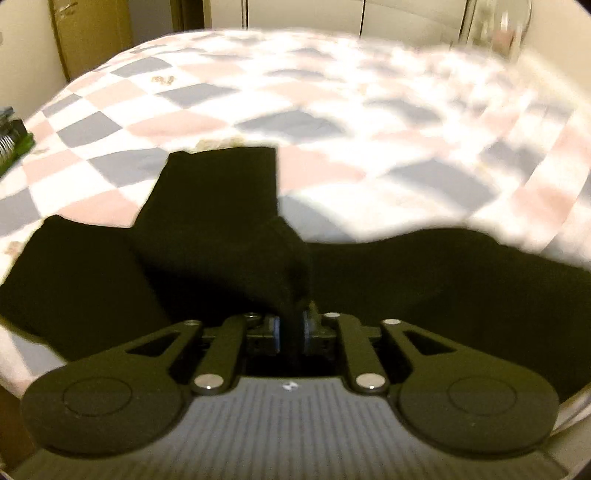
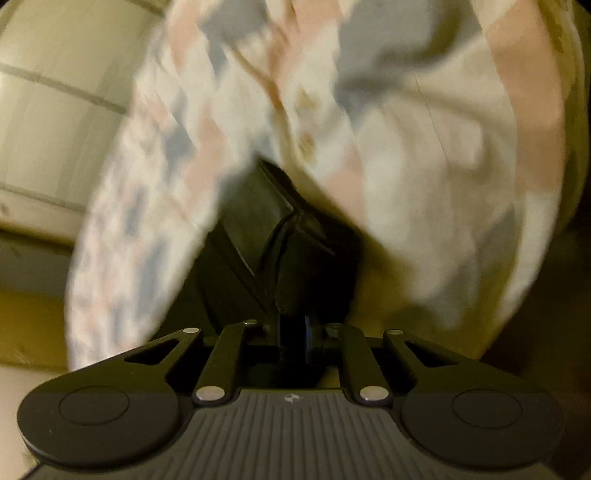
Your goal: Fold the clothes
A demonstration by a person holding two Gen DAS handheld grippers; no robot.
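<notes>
A black garment [image 1: 207, 229] lies spread over the near part of a checkered bedspread [image 1: 332, 110] in the left wrist view. One narrow black part reaches away from me at the upper left, and a wide part runs off to the right. My left gripper [image 1: 291, 326] is shut on a raised fold of this black cloth. In the blurred right wrist view the same black garment [image 2: 280, 236] hangs bunched in front of the bedspread [image 2: 424, 147], with seams showing. My right gripper [image 2: 293, 332] is shut on a dark fold of it.
The bed fills most of both views, tilted in the right wrist view. White cupboard doors [image 1: 303, 14] and a brown door [image 1: 92, 33] stand behind it. A green object [image 1: 14, 144] sits at the bed's left edge. A pale panelled wall [image 2: 55, 129] shows at the left.
</notes>
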